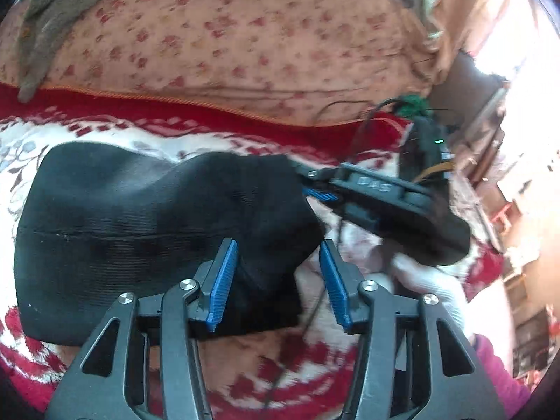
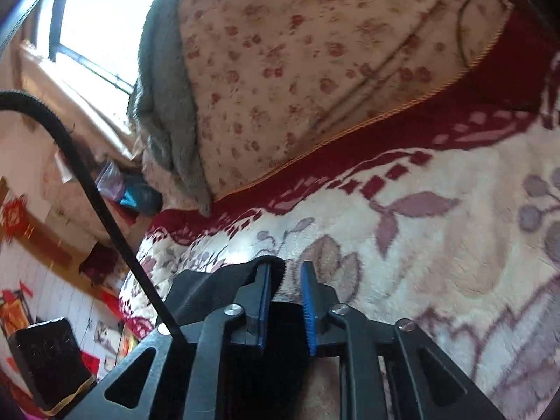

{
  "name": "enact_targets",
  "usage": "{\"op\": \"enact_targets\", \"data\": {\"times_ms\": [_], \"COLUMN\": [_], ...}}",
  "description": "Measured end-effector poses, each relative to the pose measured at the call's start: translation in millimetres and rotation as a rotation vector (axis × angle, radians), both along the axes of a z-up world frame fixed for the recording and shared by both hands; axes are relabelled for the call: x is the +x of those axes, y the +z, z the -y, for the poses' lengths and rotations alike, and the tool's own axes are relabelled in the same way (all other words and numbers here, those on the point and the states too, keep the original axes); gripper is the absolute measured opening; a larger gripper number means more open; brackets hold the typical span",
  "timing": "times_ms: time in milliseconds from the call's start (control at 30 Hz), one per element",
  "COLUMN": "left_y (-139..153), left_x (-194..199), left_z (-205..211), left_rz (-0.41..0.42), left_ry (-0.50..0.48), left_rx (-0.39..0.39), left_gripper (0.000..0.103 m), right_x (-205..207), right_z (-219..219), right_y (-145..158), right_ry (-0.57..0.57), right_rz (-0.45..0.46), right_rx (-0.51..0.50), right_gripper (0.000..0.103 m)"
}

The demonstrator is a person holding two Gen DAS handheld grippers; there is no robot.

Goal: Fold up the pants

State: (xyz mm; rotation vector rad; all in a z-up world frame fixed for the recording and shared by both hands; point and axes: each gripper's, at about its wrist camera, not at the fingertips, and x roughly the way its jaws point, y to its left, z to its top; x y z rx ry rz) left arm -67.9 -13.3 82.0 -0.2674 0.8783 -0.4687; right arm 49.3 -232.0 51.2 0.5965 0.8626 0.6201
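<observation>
The black pants point(image 1: 147, 231) lie folded in a bundle on the red and white blanket point(image 1: 105, 133). My left gripper point(image 1: 278, 250) is open just above the bundle's near right corner, with black cloth between and below its blue pads point(image 1: 224, 280). My right gripper point(image 1: 308, 182) comes in from the right and touches the bundle's far right corner. In the right wrist view the right gripper point(image 2: 287, 273) is partly open, with a fold of the black pants point(image 2: 210, 287) against its left pad point(image 2: 265, 294).
A floral cream quilt point(image 1: 245, 35) rises behind the blanket, with a grey garment point(image 1: 45, 28) draped on its left end. A gloved hand point(image 1: 430, 280) holds the right gripper. A black cable point(image 2: 87, 182) crosses the right wrist view. A bright window point(image 2: 98, 10) is at the left.
</observation>
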Motion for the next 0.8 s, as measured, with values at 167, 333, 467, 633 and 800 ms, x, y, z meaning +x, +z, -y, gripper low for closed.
{"op": "enact_targets", "data": {"times_ms": [167, 333, 467, 633, 800], "left_y": [13, 19, 19, 10, 4], "left_x": [-19, -28, -24, -12, -7], "left_z": [-10, -57, -96, -123, -122], "left_rz": [0.04, 0.074, 0.091, 0.051, 0.032], "left_ry": [-0.046, 0.039, 0.148, 0.236, 0.233], "left_rx": [0.026, 0.08, 0.113, 0.092, 0.094], "left_gripper": [0.049, 0.049, 0.049, 0.049, 0.049], "right_x": [-23, -49, -62, -65, -79], "right_z": [14, 7, -8, -31, -32], "right_y": [21, 39, 32, 14, 27], "right_ry": [-0.022, 0.048, 0.077, 0.101, 0.142], "right_rz": [0.032, 0.055, 0.023, -0.017, 0.079], "right_rx": [0.014, -0.006, -0.042, -0.086, -0.109], "right_gripper": [0.033, 0.051, 0.051, 0.036, 0.01]}}
